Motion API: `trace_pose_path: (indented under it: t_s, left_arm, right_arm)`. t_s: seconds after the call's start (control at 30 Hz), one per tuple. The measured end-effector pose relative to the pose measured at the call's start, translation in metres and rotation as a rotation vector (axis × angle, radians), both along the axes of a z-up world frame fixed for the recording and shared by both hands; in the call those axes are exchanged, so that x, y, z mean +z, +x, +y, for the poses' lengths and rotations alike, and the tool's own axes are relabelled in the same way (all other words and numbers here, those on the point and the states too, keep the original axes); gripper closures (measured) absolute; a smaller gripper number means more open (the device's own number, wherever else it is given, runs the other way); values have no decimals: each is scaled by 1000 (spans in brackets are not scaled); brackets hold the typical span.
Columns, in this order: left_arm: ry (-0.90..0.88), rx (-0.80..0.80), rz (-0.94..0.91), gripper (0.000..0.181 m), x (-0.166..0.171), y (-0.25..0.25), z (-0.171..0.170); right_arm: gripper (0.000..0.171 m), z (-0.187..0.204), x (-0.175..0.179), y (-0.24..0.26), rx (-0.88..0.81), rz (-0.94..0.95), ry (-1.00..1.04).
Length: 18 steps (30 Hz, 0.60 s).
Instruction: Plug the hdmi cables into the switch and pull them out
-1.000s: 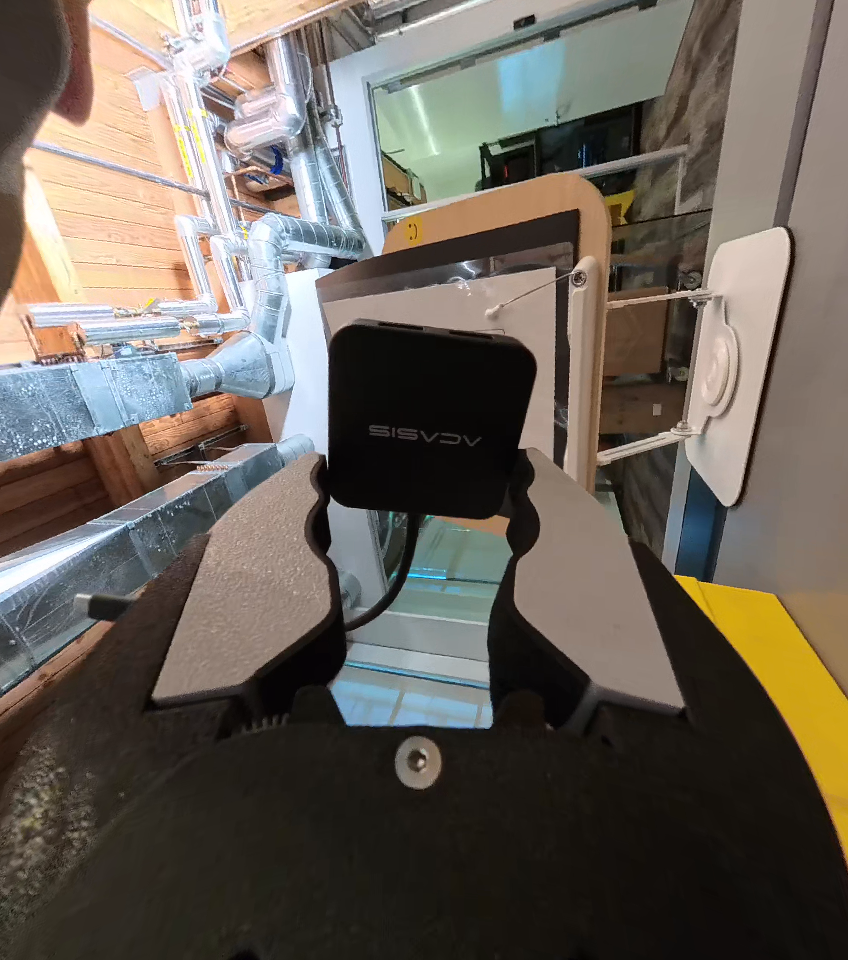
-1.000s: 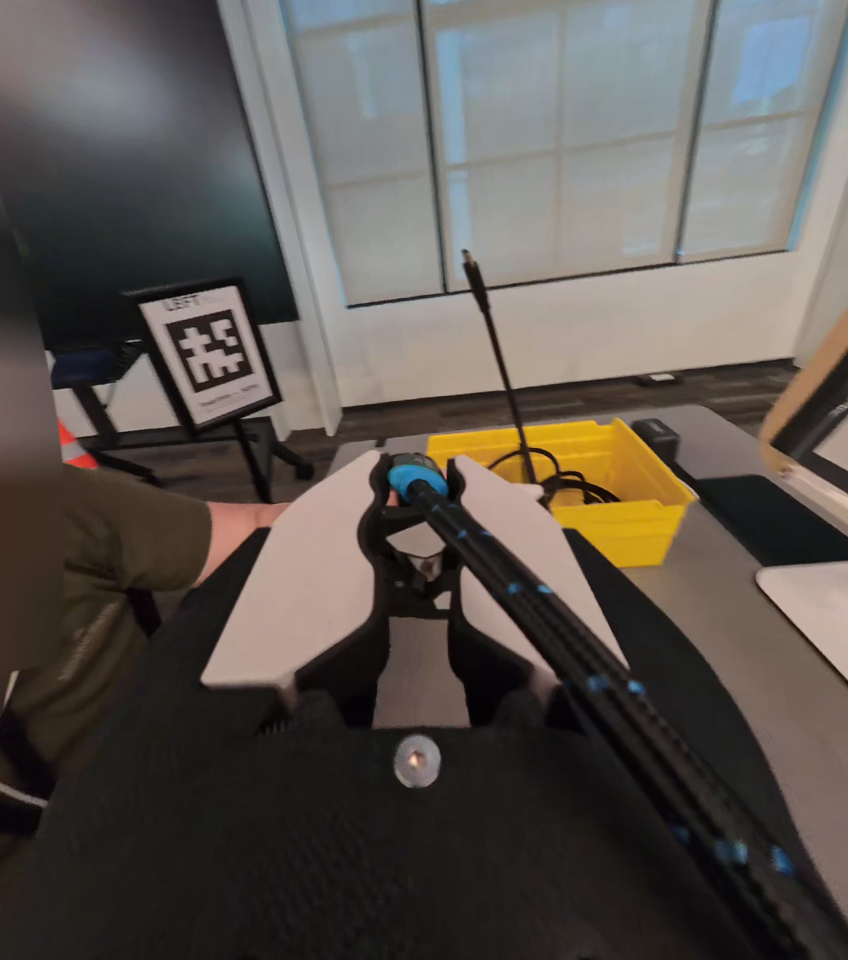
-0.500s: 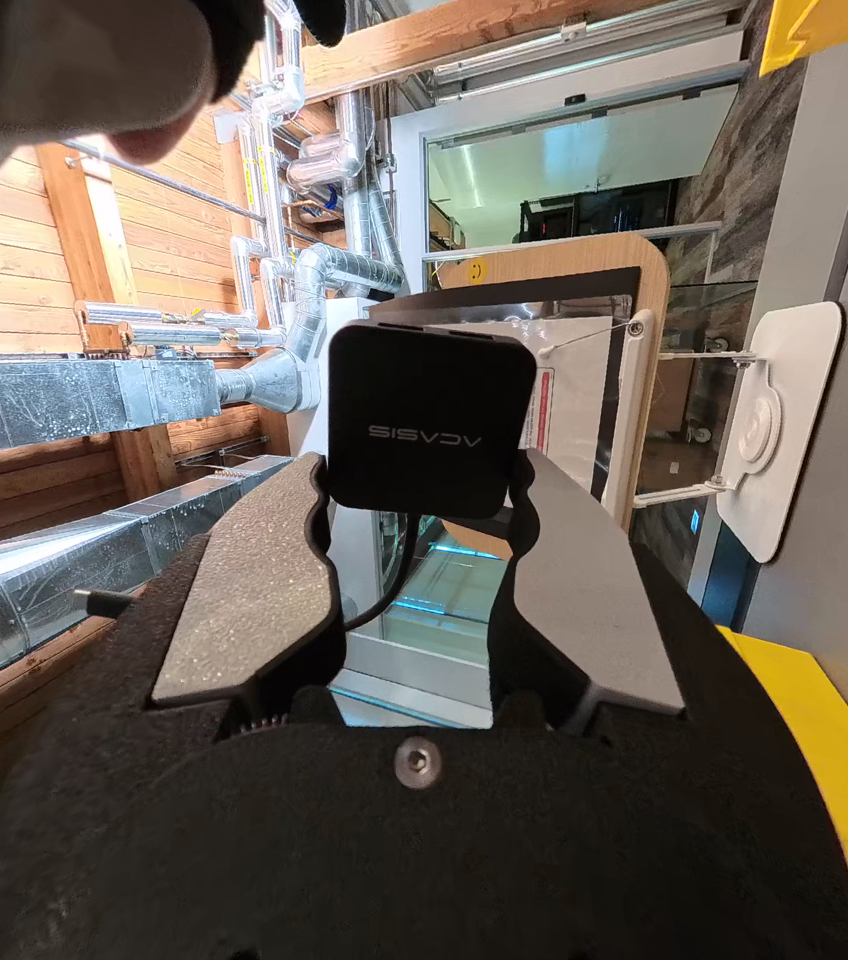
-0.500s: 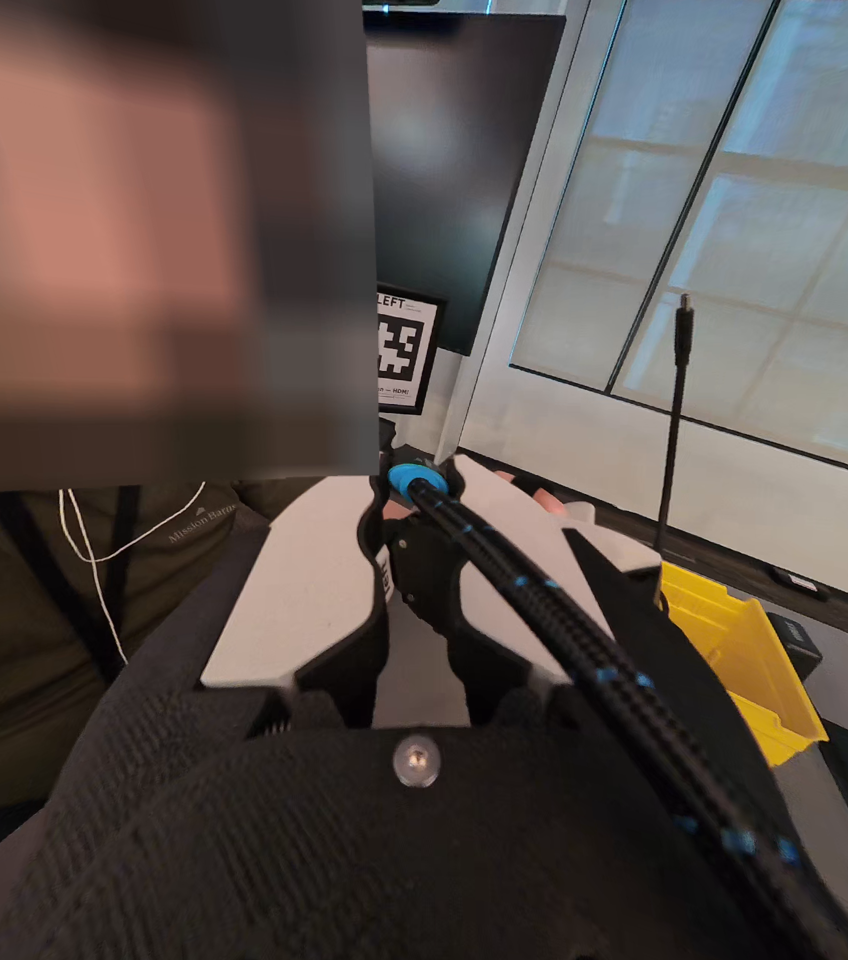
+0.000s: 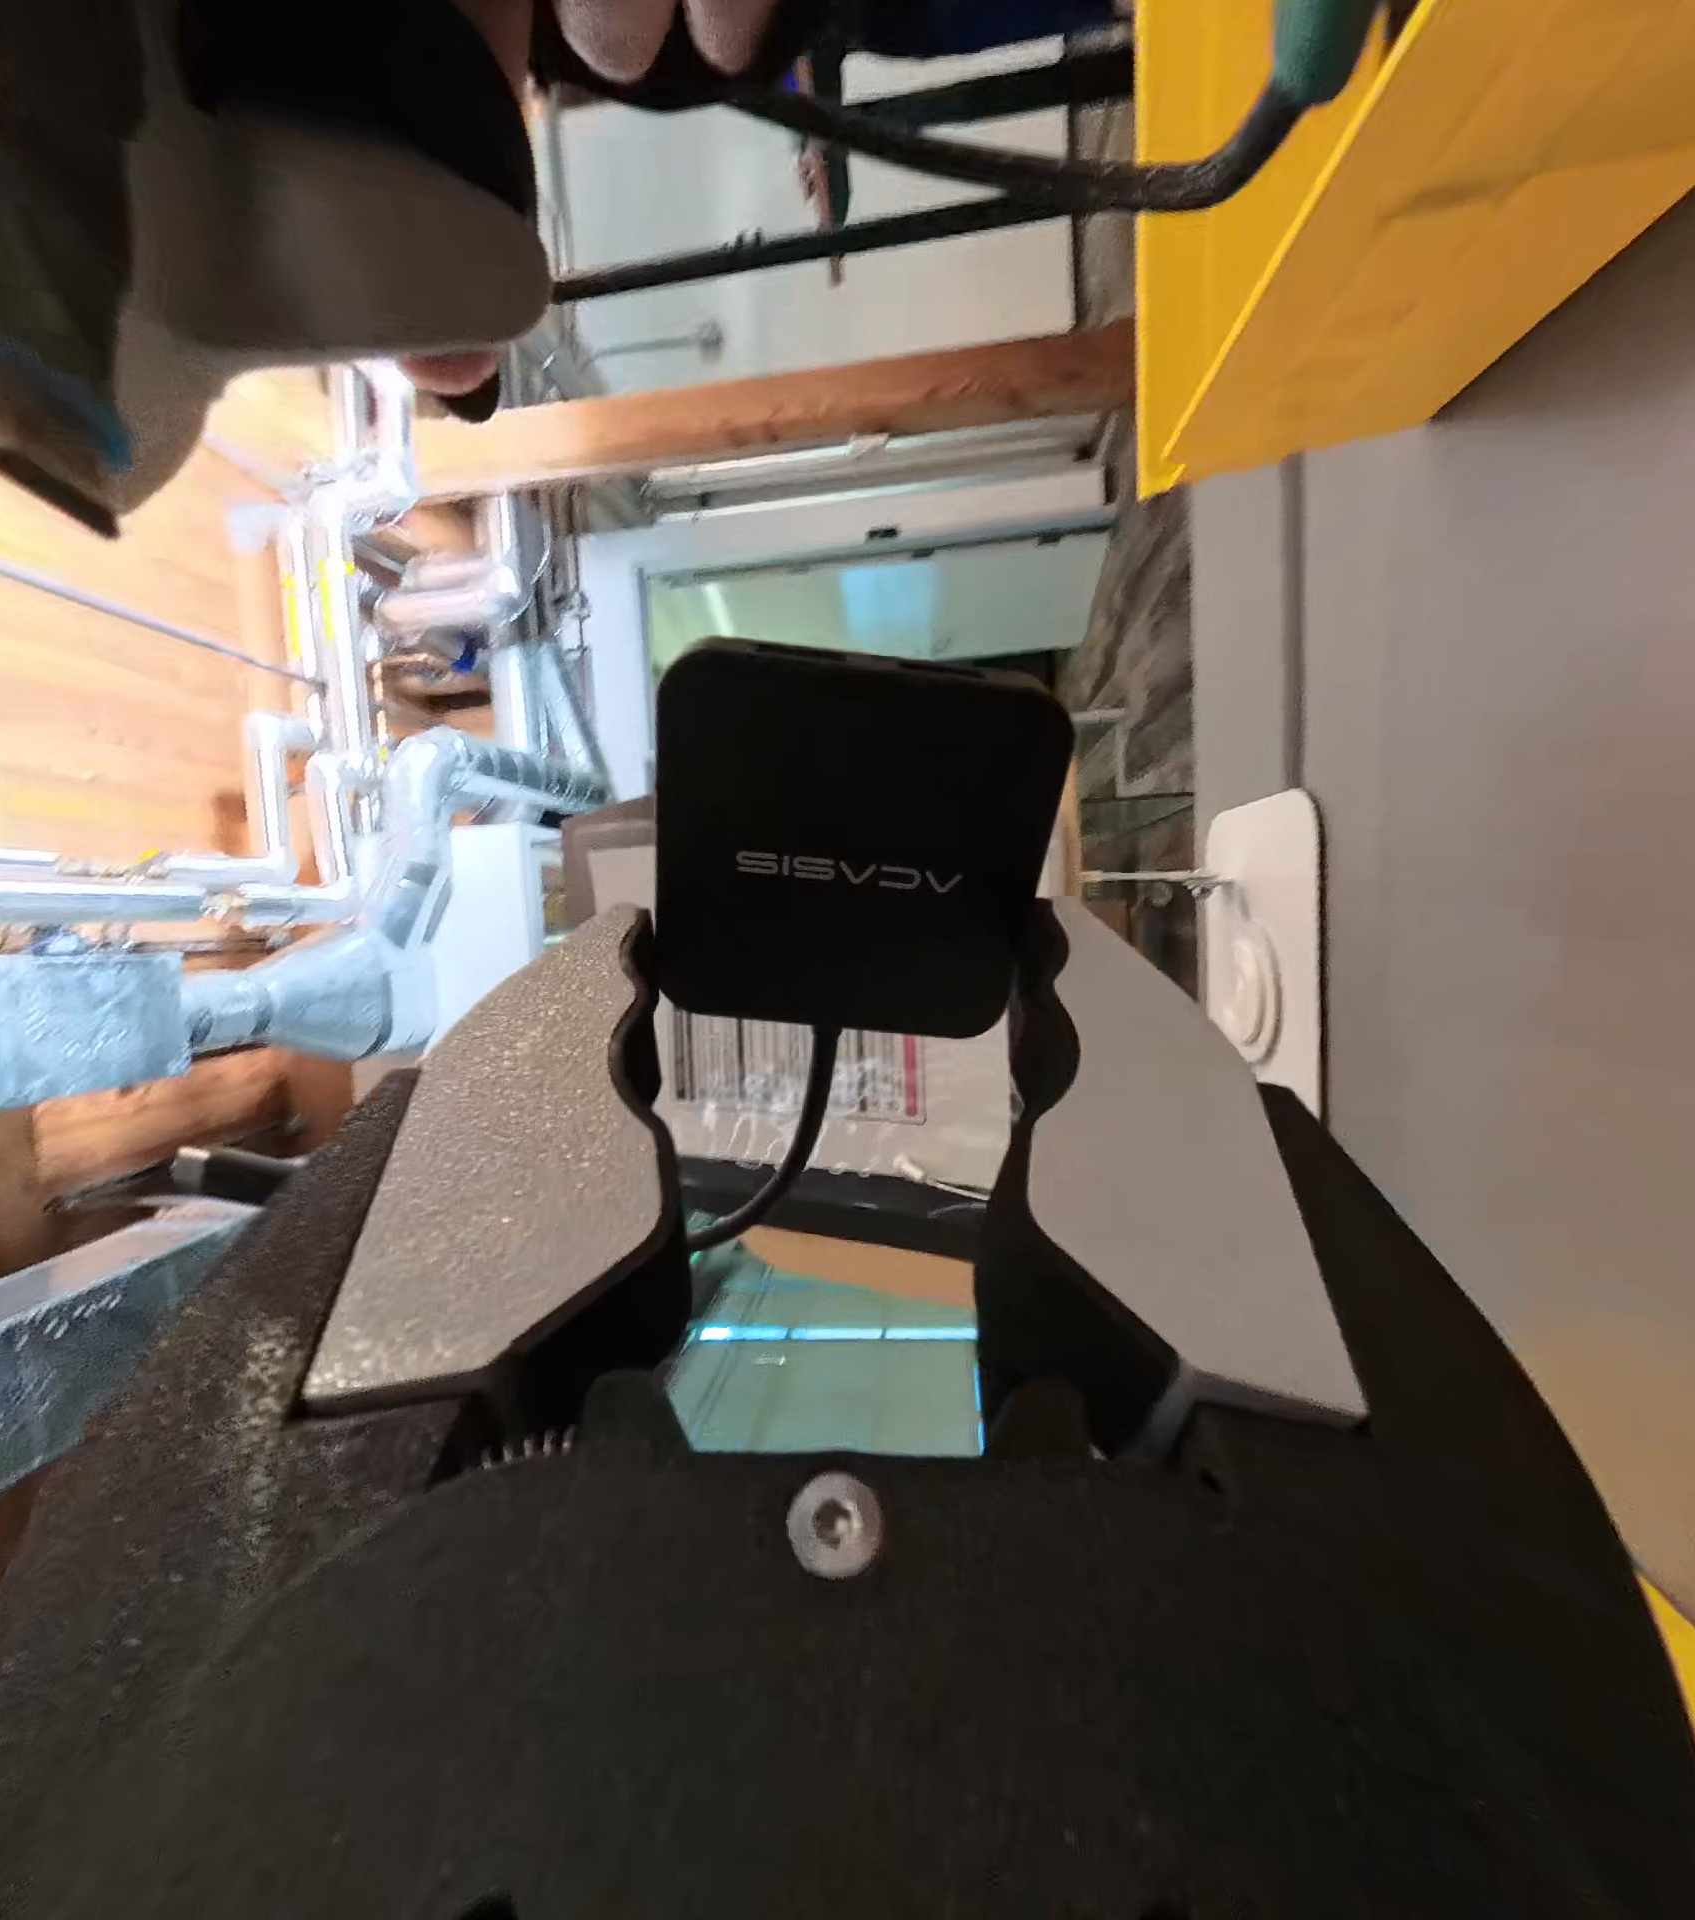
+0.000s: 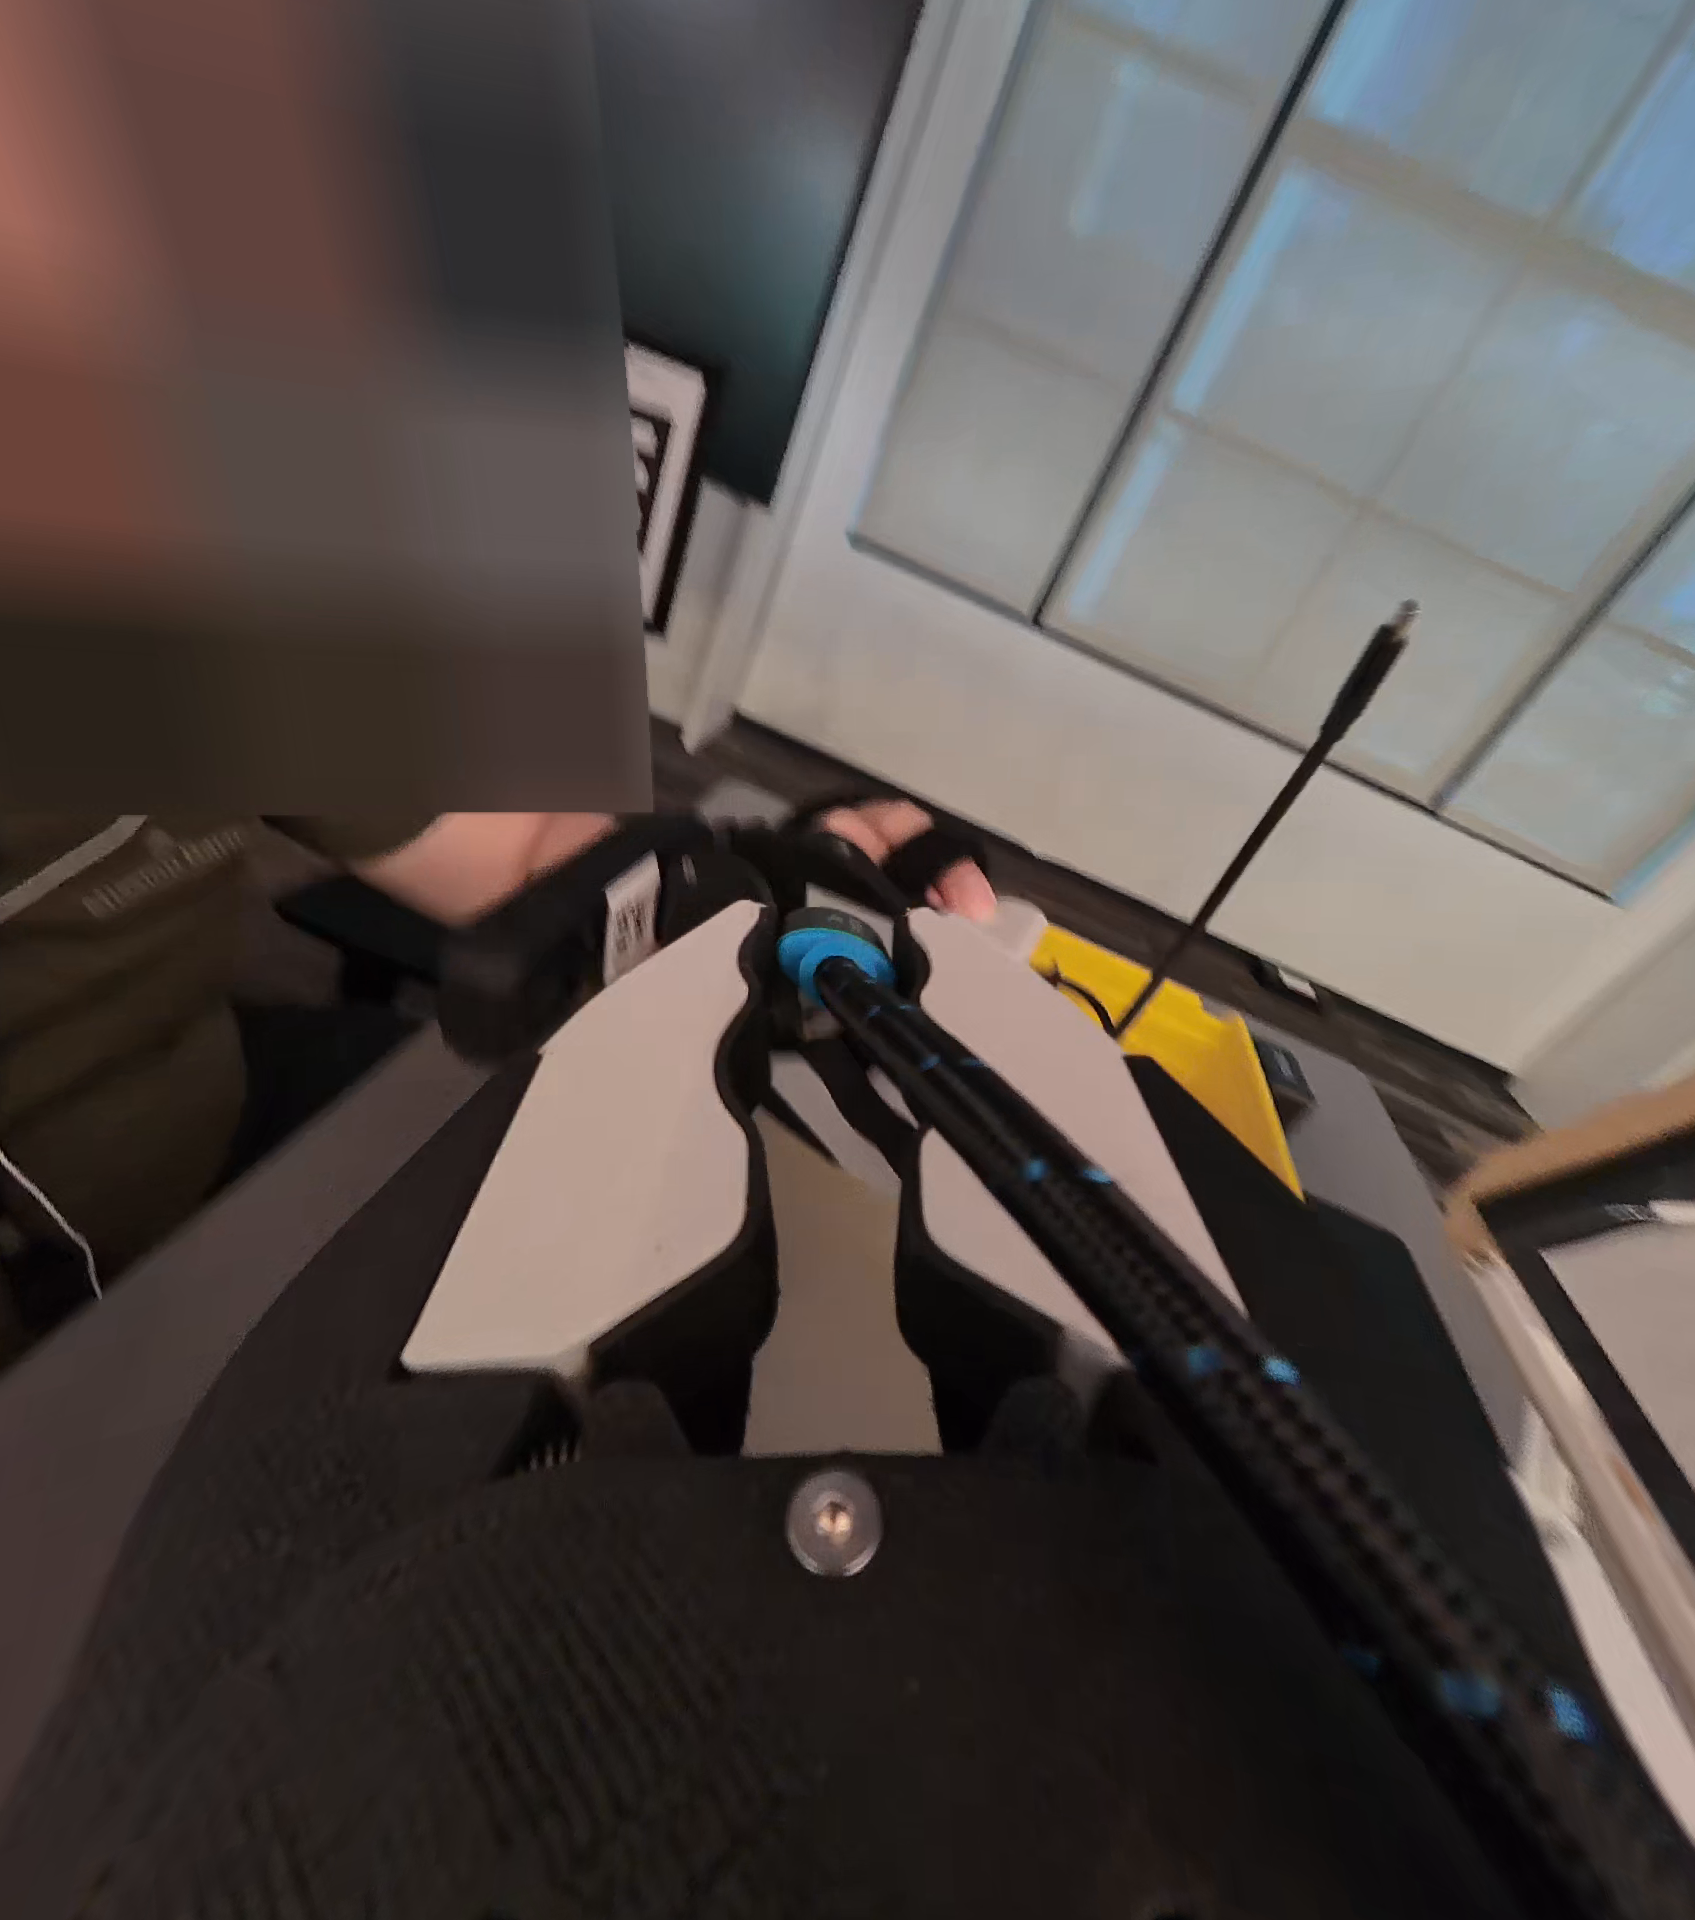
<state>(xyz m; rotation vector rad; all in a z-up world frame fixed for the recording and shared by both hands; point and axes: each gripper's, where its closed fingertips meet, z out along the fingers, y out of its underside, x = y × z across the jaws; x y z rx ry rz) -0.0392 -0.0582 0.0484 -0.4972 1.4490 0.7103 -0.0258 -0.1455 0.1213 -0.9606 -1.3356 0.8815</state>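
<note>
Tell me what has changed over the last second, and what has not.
Both views have swung. In the left wrist view the other gripper has come in at top left, and the yellow bin at top right. Unchanged: the left hand-held gripper stays clamped on the black switch; the right hand-held gripper still holds the HDMI cable at its blue-collared plug.

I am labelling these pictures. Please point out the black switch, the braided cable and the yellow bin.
black switch [image 5: 858, 842]: left wrist view, flat top face.
braided cable [image 6: 1061, 1205]: right wrist view, black sleeve.
yellow bin [image 6: 1207, 1049]: right wrist view, side wall.
</note>
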Motion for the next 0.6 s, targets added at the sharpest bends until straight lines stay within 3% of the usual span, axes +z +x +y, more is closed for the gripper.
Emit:
trace_pose_path:
  t_s: [0.2,0.6]
  left_arm:
    - [-199,-188,146,114,-13,-4,-37]
    - [-705,-455,299,114,-27,-22,-108]
  right_arm:
    - [150,-2,-12,6,-35,-100,56]
    - [149,-35,-18,-11,198,-114,-26]
